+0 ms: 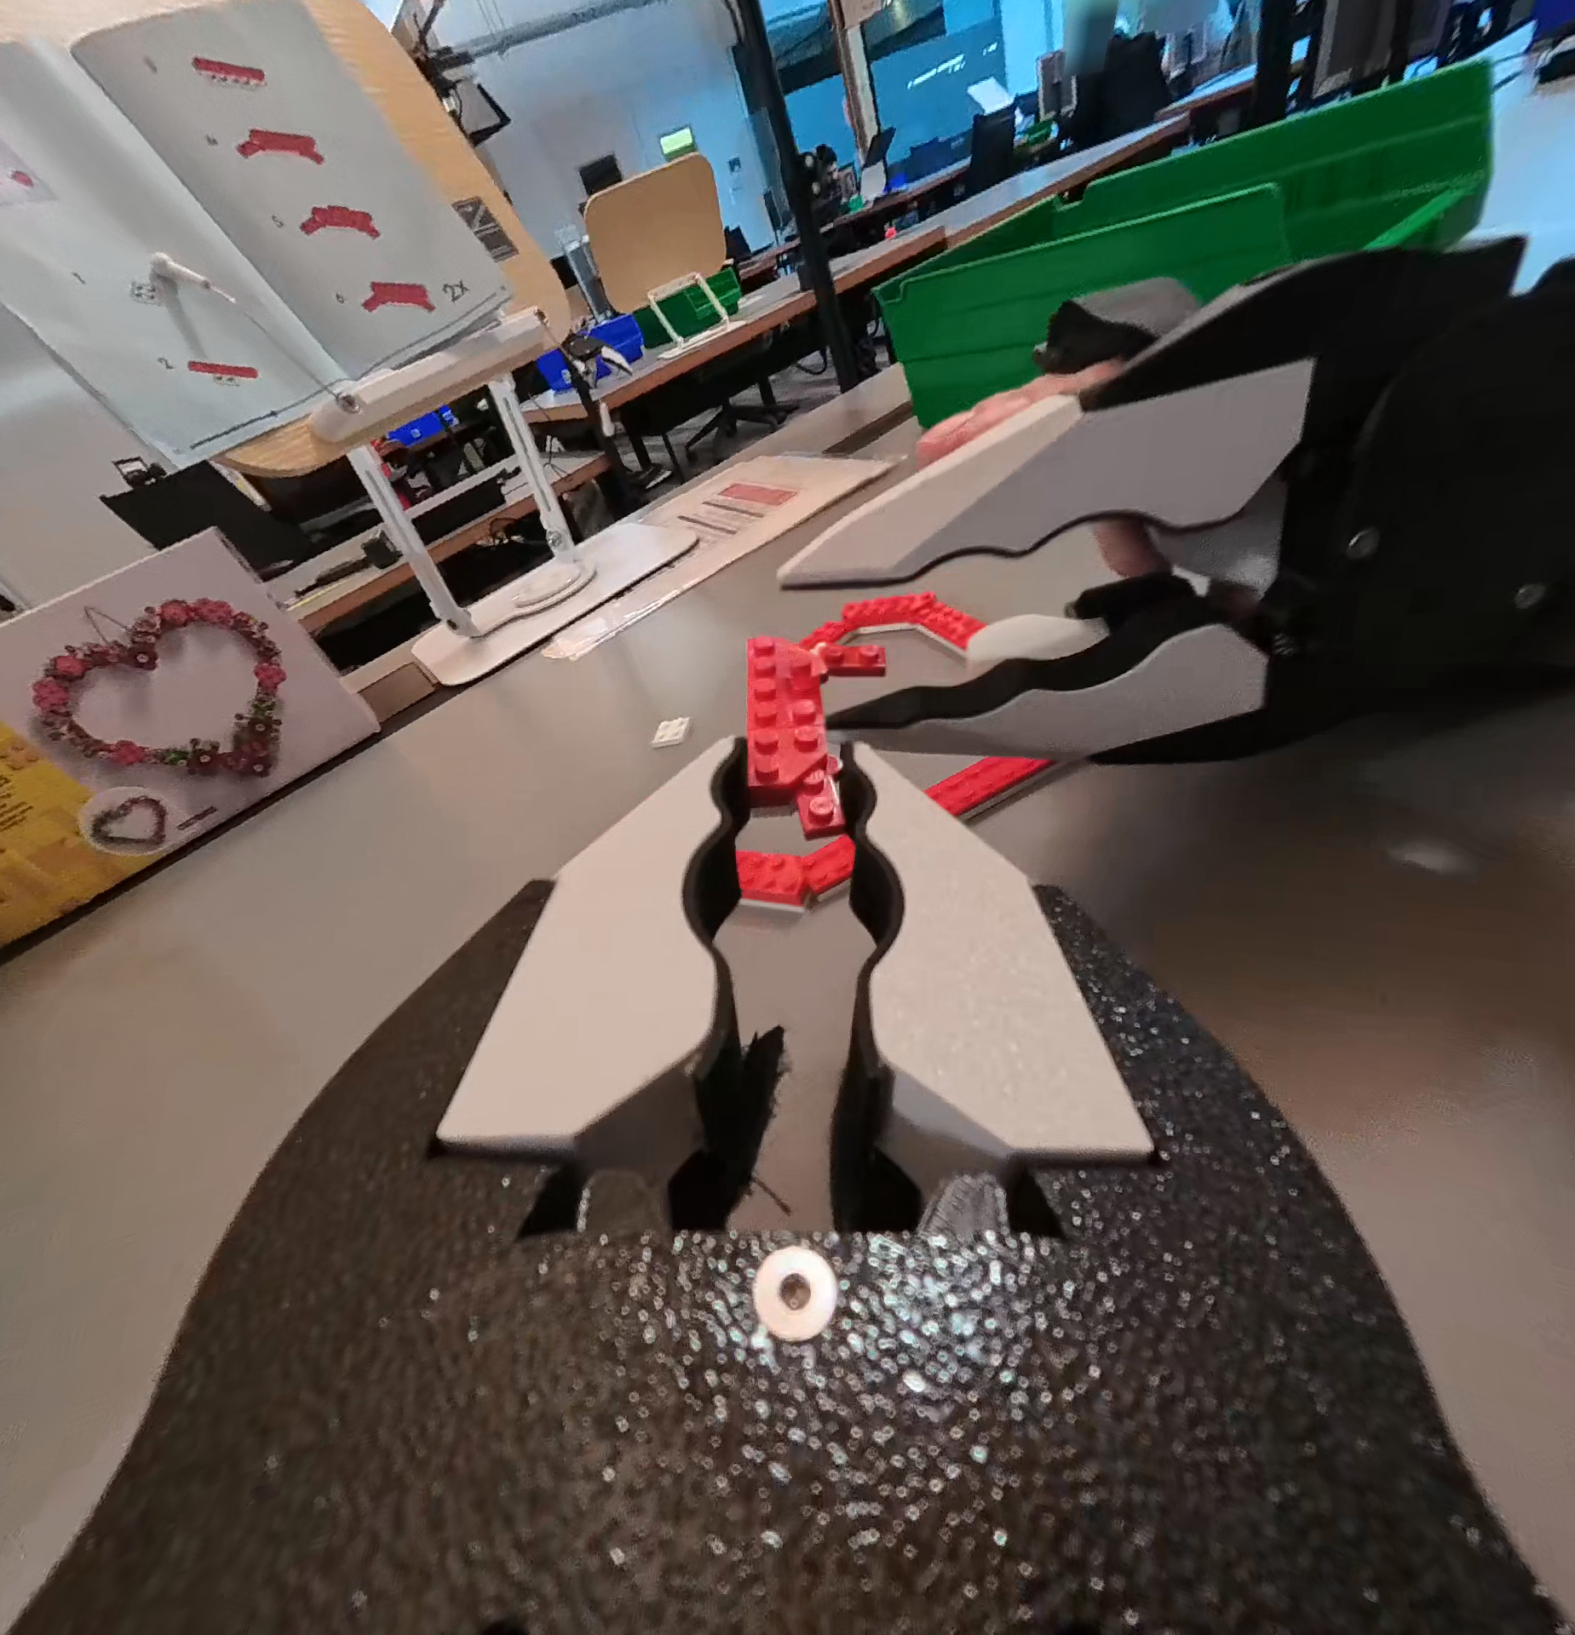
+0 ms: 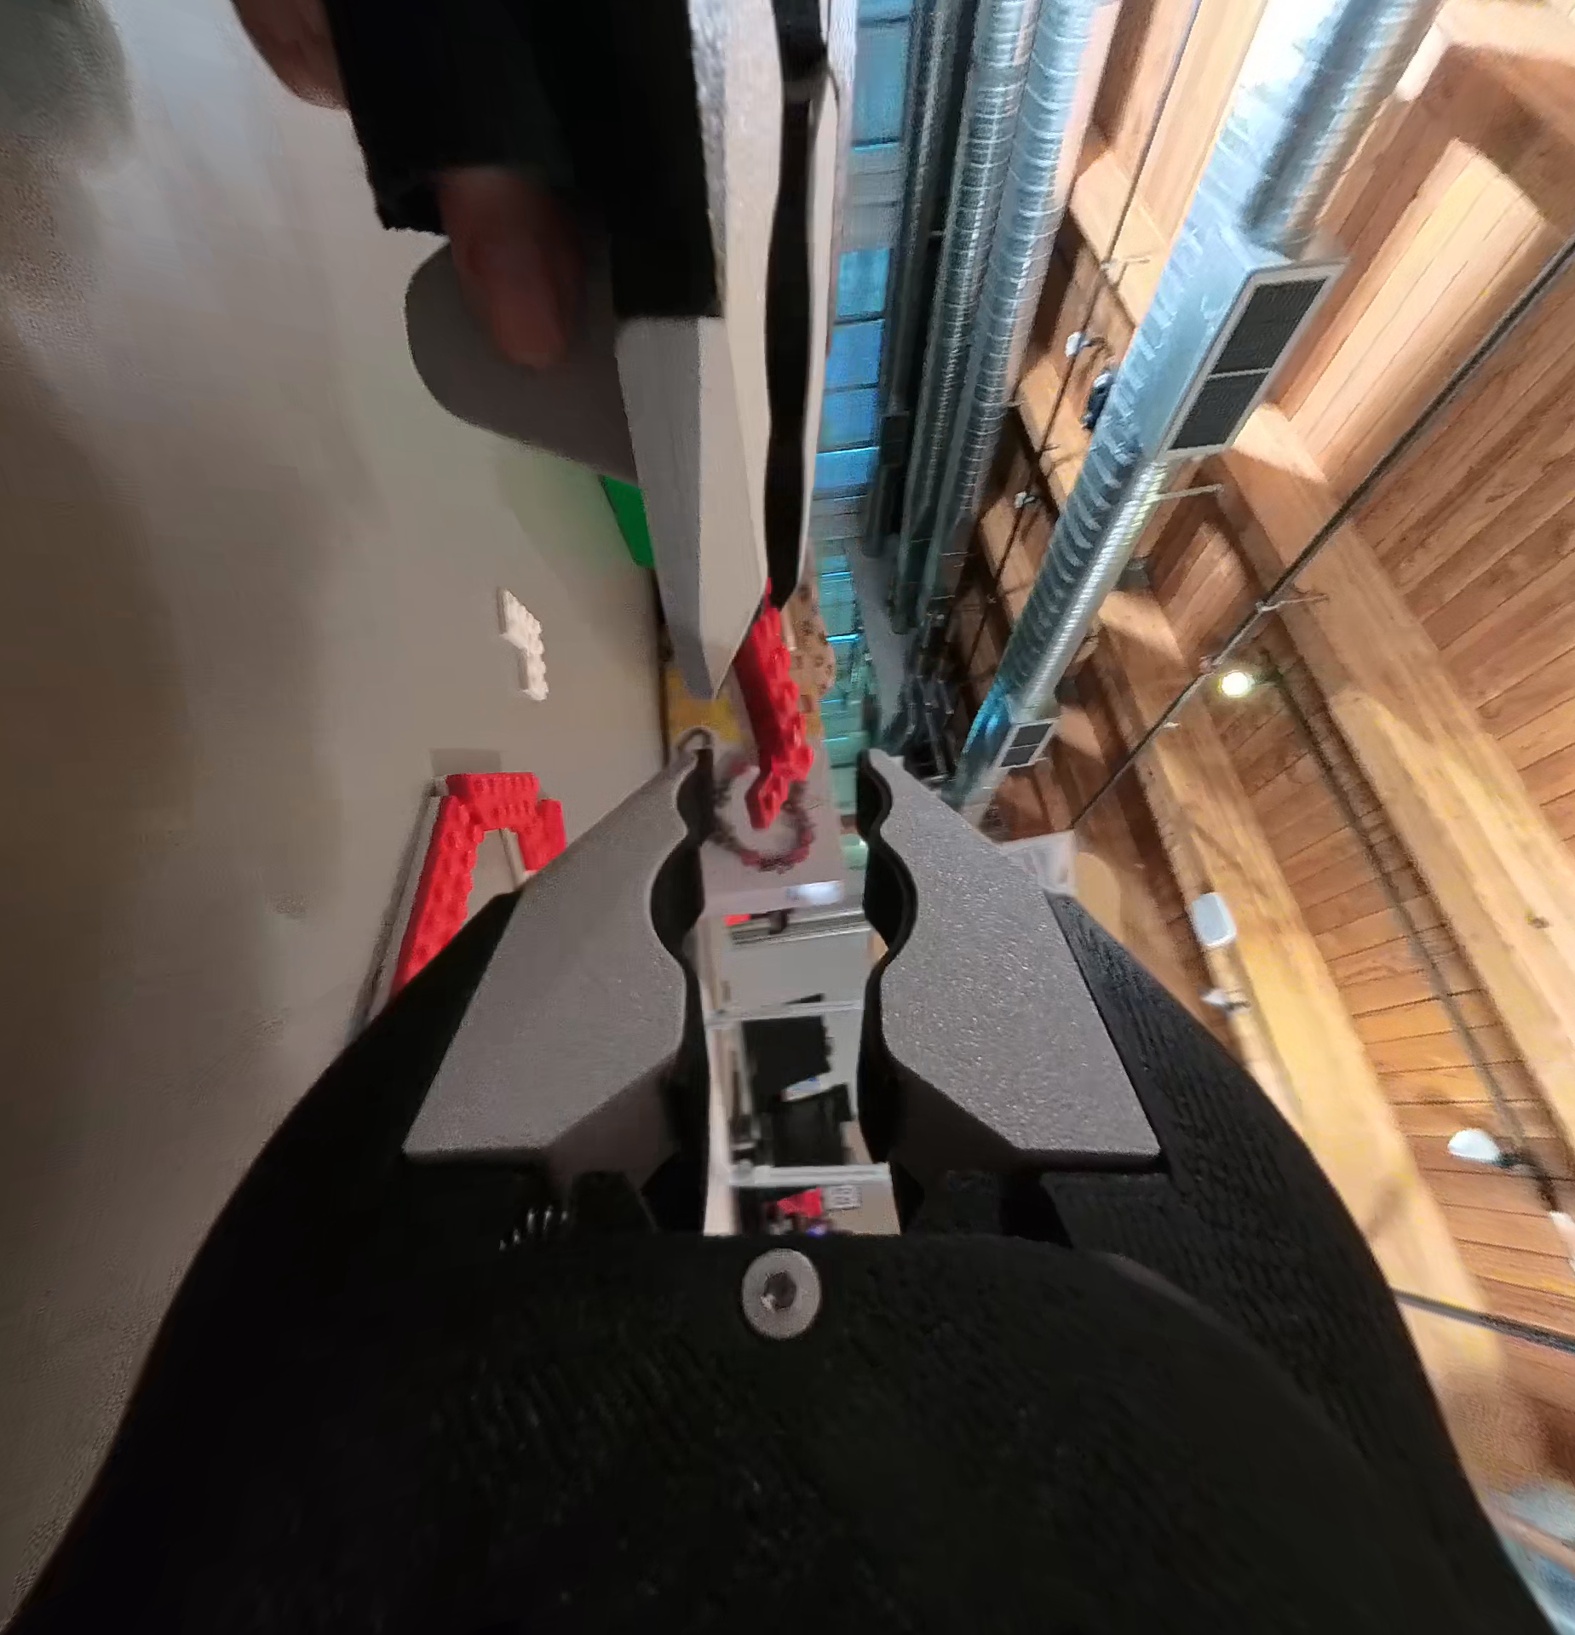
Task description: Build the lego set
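Observation:
My left gripper is shut on a red Lego plate assembly and holds it upright above the table. It also shows in the right wrist view, coming in from the top with the red assembly sticking out of its tips. My right gripper is open, turned on its side, its jaws either side of the assembly's free end; in the left wrist view it reaches in from the right. A red heart-shaped Lego frame lies flat on the grey table beneath.
An open instruction booklet stands on a white holder at the back left. The Lego box leans at the left. A green bin sits at the back right. A small white plate and white pieces lie on the table.

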A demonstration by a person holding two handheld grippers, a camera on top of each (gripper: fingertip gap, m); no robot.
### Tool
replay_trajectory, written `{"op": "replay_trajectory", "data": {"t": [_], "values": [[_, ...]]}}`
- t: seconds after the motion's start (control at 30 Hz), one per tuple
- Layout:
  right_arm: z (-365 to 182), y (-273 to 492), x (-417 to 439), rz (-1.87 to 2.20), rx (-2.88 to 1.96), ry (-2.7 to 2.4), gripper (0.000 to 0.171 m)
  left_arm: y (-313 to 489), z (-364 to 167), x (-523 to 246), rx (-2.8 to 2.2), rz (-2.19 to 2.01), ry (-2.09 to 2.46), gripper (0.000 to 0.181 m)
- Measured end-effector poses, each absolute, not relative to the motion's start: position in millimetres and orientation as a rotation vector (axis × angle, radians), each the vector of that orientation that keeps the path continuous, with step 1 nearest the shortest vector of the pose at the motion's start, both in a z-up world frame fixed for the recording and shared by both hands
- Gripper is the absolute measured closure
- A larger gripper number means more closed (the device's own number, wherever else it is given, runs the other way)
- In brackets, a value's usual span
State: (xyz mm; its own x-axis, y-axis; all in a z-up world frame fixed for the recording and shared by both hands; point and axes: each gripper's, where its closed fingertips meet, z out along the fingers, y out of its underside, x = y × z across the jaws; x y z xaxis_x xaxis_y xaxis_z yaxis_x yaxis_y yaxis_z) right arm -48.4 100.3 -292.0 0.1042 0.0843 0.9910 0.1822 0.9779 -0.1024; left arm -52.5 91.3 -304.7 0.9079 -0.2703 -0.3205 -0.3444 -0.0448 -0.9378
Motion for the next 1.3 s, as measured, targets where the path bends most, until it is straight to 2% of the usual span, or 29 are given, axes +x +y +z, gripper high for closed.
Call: {"op": "replay_trajectory", "data": {"t": [0.1, 0.3, 0.4, 0.57, 0.7, 0.8, 0.9, 1.03, 1.3], "values": [[-298.0, 100.0, -45.7, 0.142, -0.336, -1.522, 0.132, 91.3, -310.2, -63.5, -1.680, 0.060, 0.473, 0.164], [-300.8, 99.9, -54.4, 0.741, -0.919, -1.569, 0.141, 90.0, -316.3, -77.5, -1.730, 0.017, 0.463, 0.164], [-313.5, 99.6, -58.5, 0.776, -1.018, -1.614, 0.143, 87.8, -320.4, -71.9, -1.734, -0.004, 0.531, 0.164], [-327.1, 67.6, -53.1, 0.833, -0.846, -1.842, 0.128, 68.2, -336.7, -48.7, -1.728, -0.093, 0.845, 0.163], [-344.4, 54.3, -49.4, 0.774, -0.800, -2.008, 0.137, 55.5, -342.4, -40.1, -1.716, -0.184, 0.947, 0.163], [-349.0, 50.5, -48.7, 0.705, -0.760, -2.055, 0.153, 50.9, -344.6, -35.7, -1.708, -0.221, 0.984, 0.164], [-351.0, 58.8, -49.9, 0.665, -0.811, -2.044, 0.154, 60.6, -343.0, -41.6, -1.725, -0.160, 0.905, 0.160], [-350.5, 84.7, -53.2, 0.605, -0.943, -1.949, 0.153, 69.5, -334.9, -54.4, -1.717, -0.068, 0.828, 0.141], [-347.6, 91.4, -54.8, 0.601, -0.982, -1.900, 0.154, 72.1, -333.8, -57.8, -1.692, -0.024, 0.812, 0.151]]}}
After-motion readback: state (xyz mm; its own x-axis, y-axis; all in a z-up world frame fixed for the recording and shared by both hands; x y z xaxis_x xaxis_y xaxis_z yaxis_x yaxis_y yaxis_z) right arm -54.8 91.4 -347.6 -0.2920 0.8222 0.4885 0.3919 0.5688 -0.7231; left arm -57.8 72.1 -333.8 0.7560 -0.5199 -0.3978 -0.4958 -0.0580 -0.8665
